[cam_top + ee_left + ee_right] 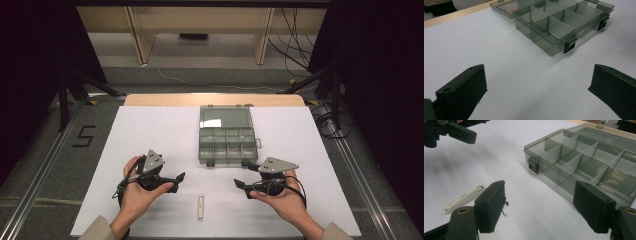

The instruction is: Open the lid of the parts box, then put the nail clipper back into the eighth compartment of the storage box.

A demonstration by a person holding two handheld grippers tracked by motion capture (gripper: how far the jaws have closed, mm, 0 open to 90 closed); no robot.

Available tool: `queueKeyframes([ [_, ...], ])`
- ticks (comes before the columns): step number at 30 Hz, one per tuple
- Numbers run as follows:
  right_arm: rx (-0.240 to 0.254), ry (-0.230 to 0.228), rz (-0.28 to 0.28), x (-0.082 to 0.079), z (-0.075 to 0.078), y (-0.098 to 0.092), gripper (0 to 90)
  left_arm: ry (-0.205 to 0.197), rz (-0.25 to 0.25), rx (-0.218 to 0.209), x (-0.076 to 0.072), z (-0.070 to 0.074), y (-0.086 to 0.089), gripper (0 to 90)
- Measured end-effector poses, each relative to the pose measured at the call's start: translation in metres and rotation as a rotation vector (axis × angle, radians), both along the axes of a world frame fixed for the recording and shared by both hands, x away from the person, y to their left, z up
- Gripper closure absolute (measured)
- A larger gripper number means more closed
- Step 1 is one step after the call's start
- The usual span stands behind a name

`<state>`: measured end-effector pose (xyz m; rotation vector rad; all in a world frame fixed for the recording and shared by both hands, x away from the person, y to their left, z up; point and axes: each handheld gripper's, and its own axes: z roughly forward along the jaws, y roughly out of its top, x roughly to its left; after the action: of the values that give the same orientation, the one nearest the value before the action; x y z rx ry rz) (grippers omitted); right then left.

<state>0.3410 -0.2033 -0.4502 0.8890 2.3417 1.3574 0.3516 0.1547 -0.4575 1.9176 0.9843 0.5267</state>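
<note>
White worktop: the small white clip [200,207] lies flat near its front edge, between the left claw [179,181] and right claw [240,186], both wide and empty; a shallow pinch could skid it away

Lab: black curtains [380,75], floor rails [40,175], loose cables [295,45].

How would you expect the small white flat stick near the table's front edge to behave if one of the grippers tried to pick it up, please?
The white stick lies flat and low on the white table cover, so jaws may struggle to get under it. It looks stiff and probably light. Its flat sides suggest it would slide when pushed, not roll.
</note>
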Motion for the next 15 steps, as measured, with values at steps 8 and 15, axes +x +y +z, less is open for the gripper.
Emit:
queueKeyframes([
  [8, -0.003, -0.007, -0.002, -0.0010, -0.0020, 0.0009, 26.4, -0.002, -0.003, -0.005, 0.0003, 0.0001, 0.0002, 0.0],
  [15, -0.001, 0.008, -0.001, -0.0004, -0.0017, 0.0030, 26.4, 0.003, -0.006, -0.009, 0.0023, -0.0011, -0.0008, 0.0],
])
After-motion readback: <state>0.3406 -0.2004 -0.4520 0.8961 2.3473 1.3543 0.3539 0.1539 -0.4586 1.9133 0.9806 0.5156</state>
